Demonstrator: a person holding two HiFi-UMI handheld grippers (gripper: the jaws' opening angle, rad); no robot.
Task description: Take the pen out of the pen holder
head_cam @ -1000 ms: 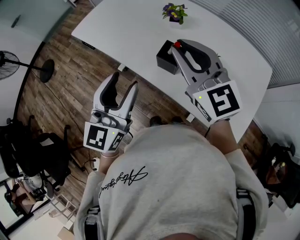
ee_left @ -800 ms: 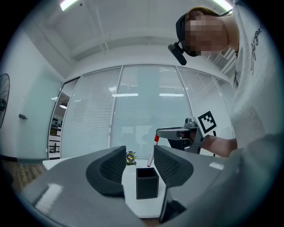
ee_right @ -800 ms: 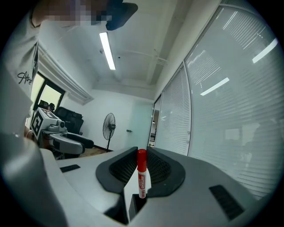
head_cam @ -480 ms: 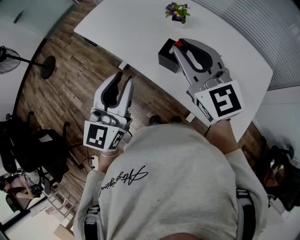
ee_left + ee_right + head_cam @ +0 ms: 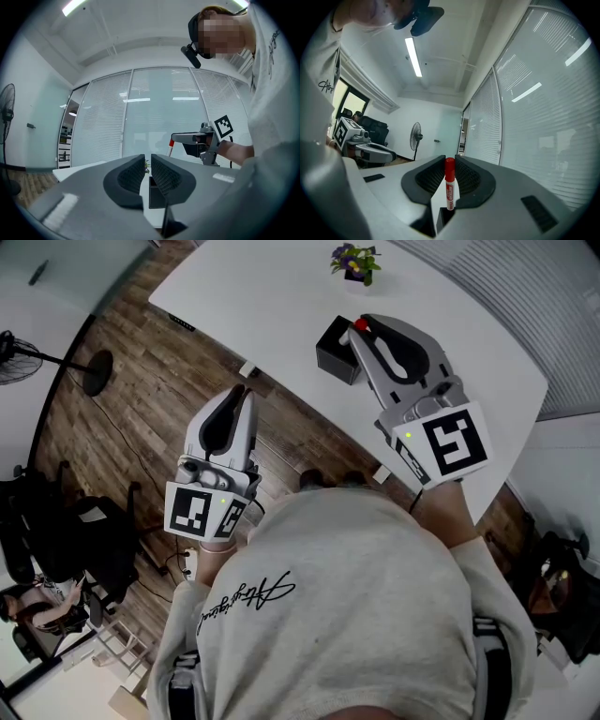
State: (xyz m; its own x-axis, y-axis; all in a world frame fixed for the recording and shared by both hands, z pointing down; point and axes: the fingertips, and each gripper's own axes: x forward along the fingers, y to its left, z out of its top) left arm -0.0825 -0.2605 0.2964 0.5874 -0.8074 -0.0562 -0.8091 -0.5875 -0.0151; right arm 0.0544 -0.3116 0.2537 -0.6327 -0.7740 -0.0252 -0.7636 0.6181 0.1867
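Pen holder [image 5: 334,351]: a black square box that stands upright on the white table [image 5: 272,296], near the table edge that faces the person.
Pen [image 5: 449,186]: a marker with a red cap and a white, labelled barrel. It stands upright, cap up, over the pen holder's far edge in the head view. Whether its lower end is clear of the pen holder's mouth cannot be told.
Right gripper [image 5: 361,330]: its jaws are clamped on the pen, and the pads press its upper part from both sides. Its tips hang over the pen holder and its body runs back toward the person.
Left gripper [image 5: 242,396]: well apart from the pen holder, out over the wooden floor on the person's side of the table edge. Its jaws have just been closing and stand almost together with only a thin slit left and nothing between them. It points toward the pen holder, which shows just below that slit in the left gripper view.
Flower pot [image 5: 353,262]: small, with purple blooms, on the table beyond the pen holder.
Fan [image 5: 17,360]: on the floor, far to the pen holder's left.
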